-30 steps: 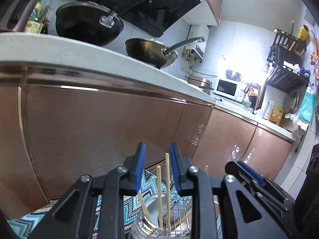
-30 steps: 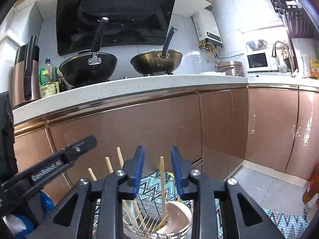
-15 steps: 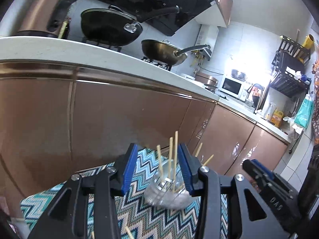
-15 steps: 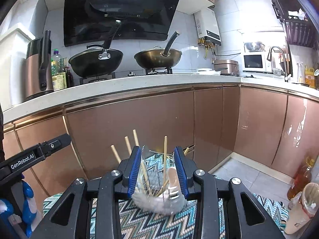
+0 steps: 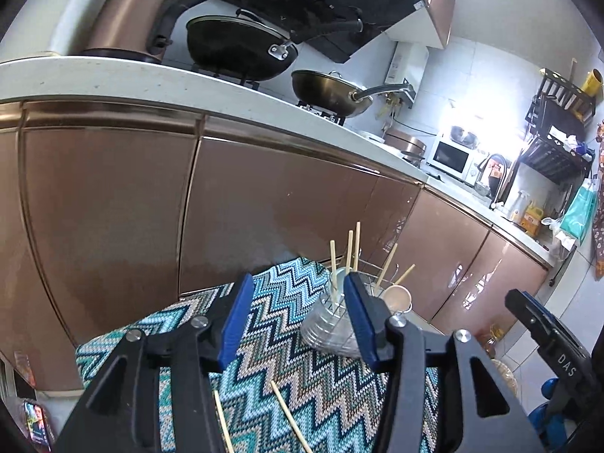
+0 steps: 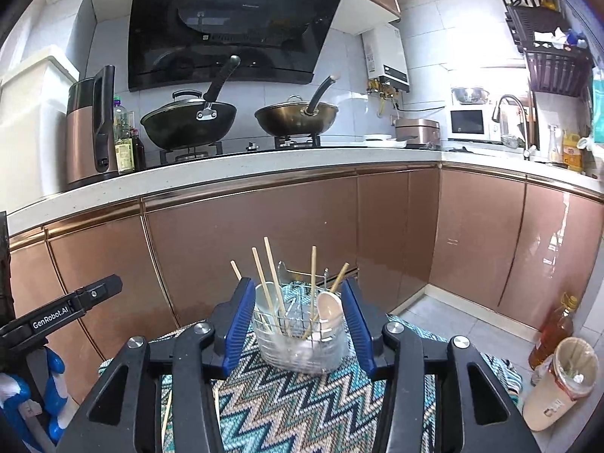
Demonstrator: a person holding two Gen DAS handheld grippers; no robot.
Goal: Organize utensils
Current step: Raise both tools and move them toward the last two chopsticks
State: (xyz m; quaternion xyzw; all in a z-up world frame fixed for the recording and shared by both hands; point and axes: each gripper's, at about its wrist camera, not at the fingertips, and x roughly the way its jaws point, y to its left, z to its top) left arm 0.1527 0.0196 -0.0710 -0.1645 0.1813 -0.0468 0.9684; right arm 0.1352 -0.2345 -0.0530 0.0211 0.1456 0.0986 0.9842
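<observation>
A wire utensil holder (image 6: 302, 343) stands on a zigzag-patterned cloth (image 6: 302, 411), holding several wooden chopsticks (image 6: 273, 283) and a pale spoon (image 6: 329, 311). It also shows in the left wrist view (image 5: 336, 321). My right gripper (image 6: 296, 326) is open and empty, jaws either side of the holder, pulled back from it. My left gripper (image 5: 296, 317) is open and empty, to the holder's left. Two loose chopsticks (image 5: 288, 415) lie on the cloth below the left gripper.
Copper cabinet fronts (image 6: 264, 234) rise right behind the cloth. Two woks (image 6: 188, 122) sit on the counter above. A paper cup (image 6: 562, 385) and an oil bottle (image 6: 553, 330) stand at the right on the floor side.
Both grippers have drawn back and up from the holder and opened wider. The holder now stands farther ahead, and loose chopsticks on the cloth have come into the left view.
</observation>
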